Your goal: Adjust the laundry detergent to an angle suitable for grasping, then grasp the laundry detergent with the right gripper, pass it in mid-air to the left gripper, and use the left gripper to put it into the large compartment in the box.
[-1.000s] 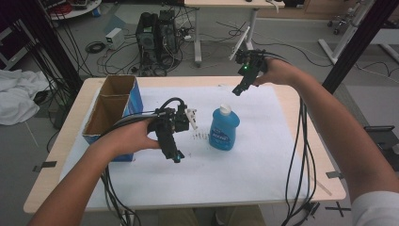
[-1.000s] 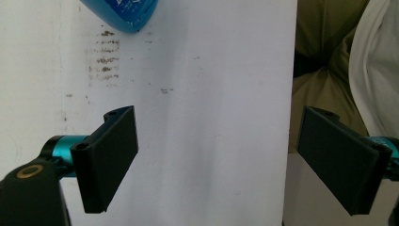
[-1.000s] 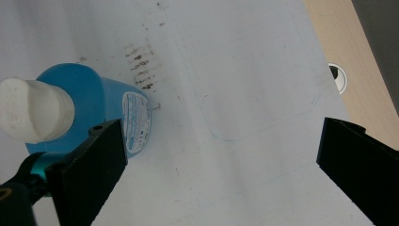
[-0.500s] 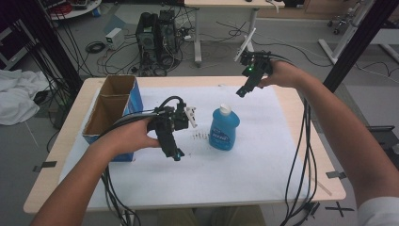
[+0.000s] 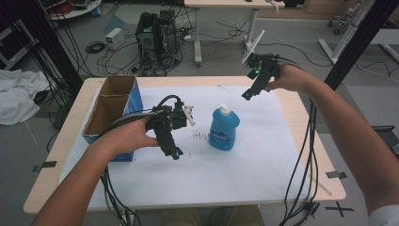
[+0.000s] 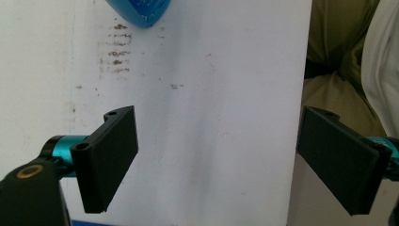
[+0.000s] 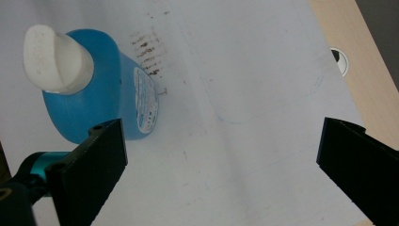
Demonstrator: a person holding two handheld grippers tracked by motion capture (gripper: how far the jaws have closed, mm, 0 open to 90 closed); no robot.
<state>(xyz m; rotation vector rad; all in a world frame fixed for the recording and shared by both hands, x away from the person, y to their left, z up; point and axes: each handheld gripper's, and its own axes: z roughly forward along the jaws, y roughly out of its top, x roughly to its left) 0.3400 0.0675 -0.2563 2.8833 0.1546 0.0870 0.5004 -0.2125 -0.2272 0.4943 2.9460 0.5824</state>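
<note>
A: Start with the blue bottle (image 5: 224, 130). It stands upright on the white sheet (image 5: 263, 160) with its white cap (image 5: 225, 109) on top, and nothing is touching it.

B: From the right gripper (image 5: 250, 90) it sits below and toward the person, well apart. In the right gripper view the bottle (image 7: 101, 96) lies just past the jaw on the left of that picture, cap (image 7: 57, 59) pointing up at the camera.

A: And that claw is released: the two black jaws stand wide, with bare sheet between them.

B: The left gripper (image 5: 171, 148) is near the bottle, off to the side away from the right hand, the hand (image 5: 129, 136) wrapped round its body. In the left gripper view the bottle's rounded blue edge (image 6: 139, 10) peeks in at the top, ahead of the jaws.

A: Released too. Its jaws are spread wide over the sheet (image 6: 207, 117), holding nothing.

B: Between that gripper and the bottle there is a patch of small brown marks (image 5: 200, 136) on the sheet, just beside the bottle's base.

A: Beyond the left hand, away from the bottle, an open cardboard box (image 5: 110, 110) with a blue side sits at the table (image 5: 301, 106) edge.

B: Cables (image 5: 306, 155) trail from the right gripper down past the table's near edge.
</note>
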